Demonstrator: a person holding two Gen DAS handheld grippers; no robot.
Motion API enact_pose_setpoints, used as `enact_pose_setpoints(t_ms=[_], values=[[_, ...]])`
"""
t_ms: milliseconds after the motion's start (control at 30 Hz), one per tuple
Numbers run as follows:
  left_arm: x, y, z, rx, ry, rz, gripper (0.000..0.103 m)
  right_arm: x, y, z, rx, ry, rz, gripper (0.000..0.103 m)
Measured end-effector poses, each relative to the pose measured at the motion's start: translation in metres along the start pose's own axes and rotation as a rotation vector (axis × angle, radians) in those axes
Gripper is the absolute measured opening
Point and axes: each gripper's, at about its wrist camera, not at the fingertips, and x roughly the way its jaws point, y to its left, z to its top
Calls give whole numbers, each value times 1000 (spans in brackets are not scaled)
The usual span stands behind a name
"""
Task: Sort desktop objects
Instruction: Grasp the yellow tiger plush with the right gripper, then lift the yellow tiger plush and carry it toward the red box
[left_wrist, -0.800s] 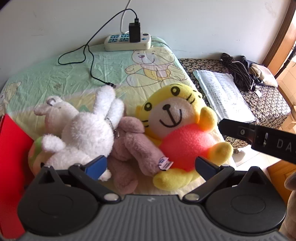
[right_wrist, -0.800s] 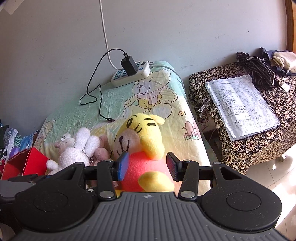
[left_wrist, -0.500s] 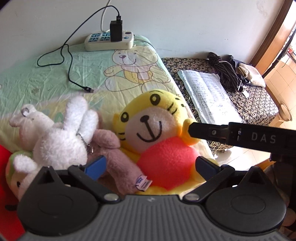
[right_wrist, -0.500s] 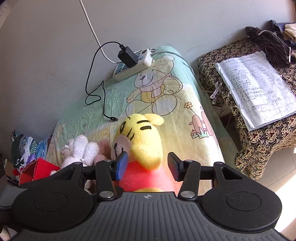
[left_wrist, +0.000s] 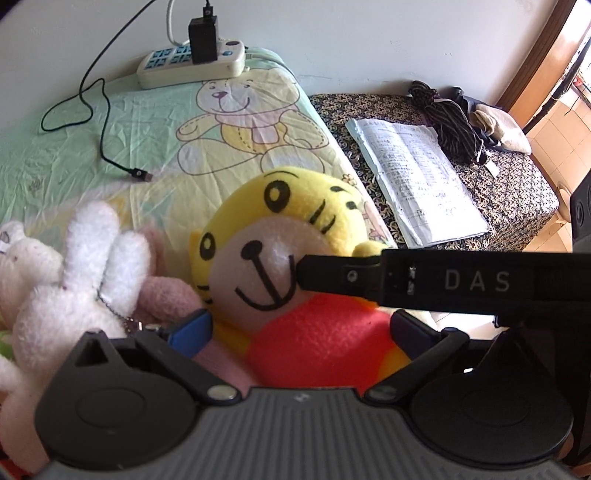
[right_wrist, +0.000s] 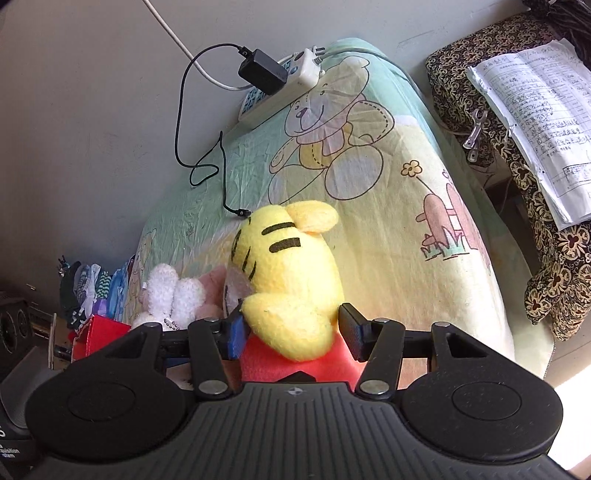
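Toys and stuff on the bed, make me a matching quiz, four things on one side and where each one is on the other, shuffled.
1. tiger
2. charger
3. rabbit
4. papers

a. on the patterned side table
b. plugged into the power strip
c. left of the tiger, against the pink plush
d. between the right tool's fingers

Pairs: 1-d, 2-b, 3-c, 4-a

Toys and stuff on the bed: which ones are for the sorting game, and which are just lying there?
For the job:
yellow tiger plush
white bunny plush
pink plush
right gripper, open around the tiger

Just lying about:
power strip
charger cable
papers
clothes
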Motion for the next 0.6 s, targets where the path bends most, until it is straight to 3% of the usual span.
enact_pose_setpoints(t_ms=[167, 367, 600], values=[[15, 7, 4, -48, 35, -36, 102, 3, -9, 3, 32, 29, 42, 56], [18, 4, 4, -39, 35, -36, 102, 1, -18, 2, 93, 32, 86, 45], [13, 2, 1, -23, 38, -74, 102, -12, -14, -2, 105, 17, 81, 41]])
